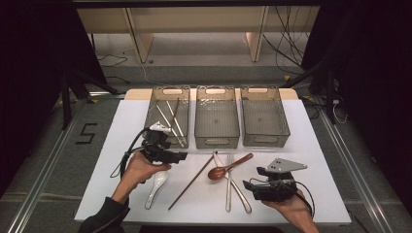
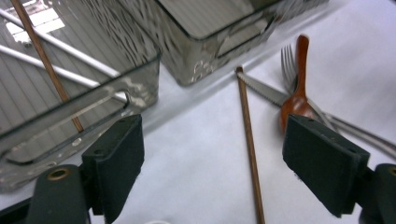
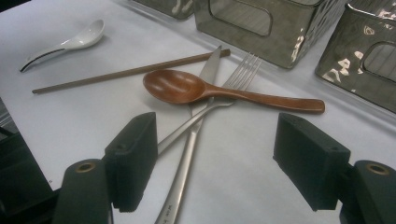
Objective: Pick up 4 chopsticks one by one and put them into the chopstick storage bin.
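While I watched from the high view, my left gripper point(image 1: 180, 156) hung just in front of the left bin point(image 1: 168, 115), its fingers point(image 2: 116, 163) spread wide with nothing between them. That bin already held a brown chopstick point(image 2: 44, 58) and two pale sticks point(image 1: 170, 118) lying lengthwise. Through the left gripper view I saw the second brown chopstick point(image 2: 250, 144) lying loose on the white tabletop point(image 1: 141, 126), running away from the fingers toward the front corner of the middle bin point(image 1: 216, 116), apart from both pads.

Beside that chopstick lay the wooden spoon point(image 1: 229, 167), its bowl resting across a knife point(image 3: 187, 154) and a fork point(image 3: 219, 98) that crossed each other. The white ceramic spoon point(image 1: 156, 188) sat under my left hand point(image 1: 138, 172), near the front edge of the tabletop. The right bin point(image 1: 265, 116) stood empty-looking beside the middle one.

My right gripper point(image 1: 248, 185) rested low at the front right, pointed at the crossed cutlery. Its fingers point(image 3: 133, 158) stood wide as well, holding nothing; in the right gripper view the handles of the knife and fork ran toward the gap between them, without touching either pad as far as I could tell.
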Available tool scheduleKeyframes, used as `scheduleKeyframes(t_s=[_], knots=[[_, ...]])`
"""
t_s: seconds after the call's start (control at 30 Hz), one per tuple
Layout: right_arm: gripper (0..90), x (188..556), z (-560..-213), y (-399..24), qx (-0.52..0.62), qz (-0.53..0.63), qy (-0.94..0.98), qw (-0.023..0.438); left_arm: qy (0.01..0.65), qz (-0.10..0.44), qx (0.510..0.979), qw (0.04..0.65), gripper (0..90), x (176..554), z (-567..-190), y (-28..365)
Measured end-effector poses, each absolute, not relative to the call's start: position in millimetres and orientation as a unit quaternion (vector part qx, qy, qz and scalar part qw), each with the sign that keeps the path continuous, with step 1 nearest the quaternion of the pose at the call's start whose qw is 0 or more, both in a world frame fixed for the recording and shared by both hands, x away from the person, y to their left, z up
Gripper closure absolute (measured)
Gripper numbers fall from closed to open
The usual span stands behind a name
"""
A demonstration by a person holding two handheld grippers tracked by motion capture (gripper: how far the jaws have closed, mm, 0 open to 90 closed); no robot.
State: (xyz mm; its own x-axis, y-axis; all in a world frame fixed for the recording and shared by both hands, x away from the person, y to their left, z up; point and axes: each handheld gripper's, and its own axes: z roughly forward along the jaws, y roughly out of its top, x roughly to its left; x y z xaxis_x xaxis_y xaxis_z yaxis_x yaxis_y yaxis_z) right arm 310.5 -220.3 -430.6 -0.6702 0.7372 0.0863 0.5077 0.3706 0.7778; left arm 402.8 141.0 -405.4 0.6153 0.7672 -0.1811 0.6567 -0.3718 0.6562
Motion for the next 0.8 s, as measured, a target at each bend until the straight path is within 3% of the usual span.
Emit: scheduleKeyframes(t_s=[0.5, 0.8], knots=[[31.3, 311.2, -431.6, -218.8, 0.382, 0.41, 0.817, 0.136, 0.416, 0.062, 0.867, 0.267, 21.1, 389.1, -432.6, 114.7], [31.3, 311.5, -431.7, -218.9, 0.382, 0.409, 0.817, 0.136, 0.407, 0.053, 0.881, 0.234, 30.3, 384.2, -442.0, 104.7]])
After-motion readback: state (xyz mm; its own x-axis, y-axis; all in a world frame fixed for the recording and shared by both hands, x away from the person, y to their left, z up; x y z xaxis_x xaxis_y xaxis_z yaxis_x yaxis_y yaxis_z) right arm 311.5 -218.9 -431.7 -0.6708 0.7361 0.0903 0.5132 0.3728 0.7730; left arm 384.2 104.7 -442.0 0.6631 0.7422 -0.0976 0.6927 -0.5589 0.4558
